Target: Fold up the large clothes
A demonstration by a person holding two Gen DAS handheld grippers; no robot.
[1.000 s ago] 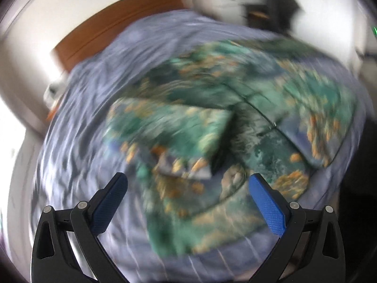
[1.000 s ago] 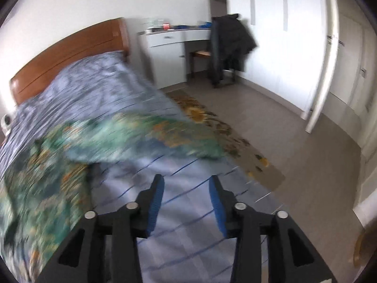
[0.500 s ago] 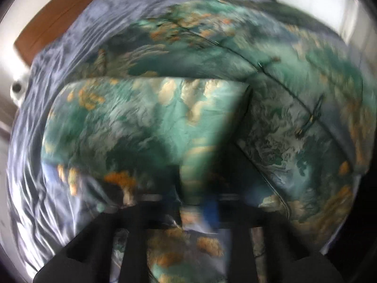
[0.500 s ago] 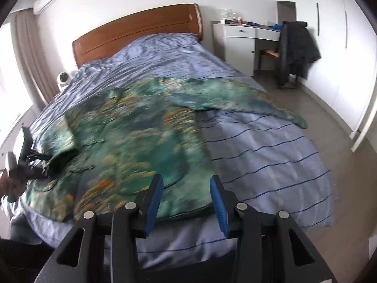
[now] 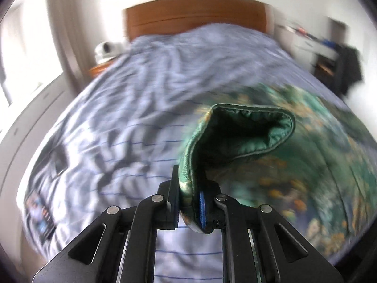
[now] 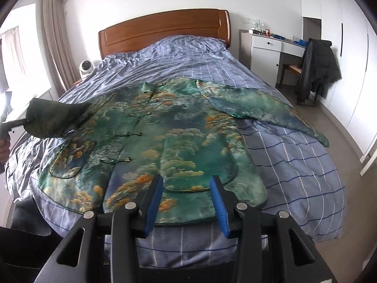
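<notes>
Bedroom, blue checked bed [image 6: 294, 165]: green jacket [image 6: 179, 141] lies spread, front up. My L gripper [image 5: 188, 202] jaws pinch its sleeve cuff [image 5: 235, 136], lifted at bed's left edge. R gripper [image 6: 186, 202] jaws half-wide, empty, above hem. Step: sleeve fold; next, I'd carry cuff across chest, lay flat.

Soft daylight floods in from the window [image 6: 14, 54] left of the tool, blowing out white. The left wrist view is motion-blurred; the right is sharp, with fisheye-bent edges.

There were two grippers, left gripper [image 5: 188, 200] and right gripper [image 6: 187, 201], one green patterned jacket [image 6: 179, 141], one bed [image 6: 294, 165], one headboard [image 6: 162, 33], one desk [image 6: 271, 47] and one dark coat [image 6: 318, 66].
</notes>
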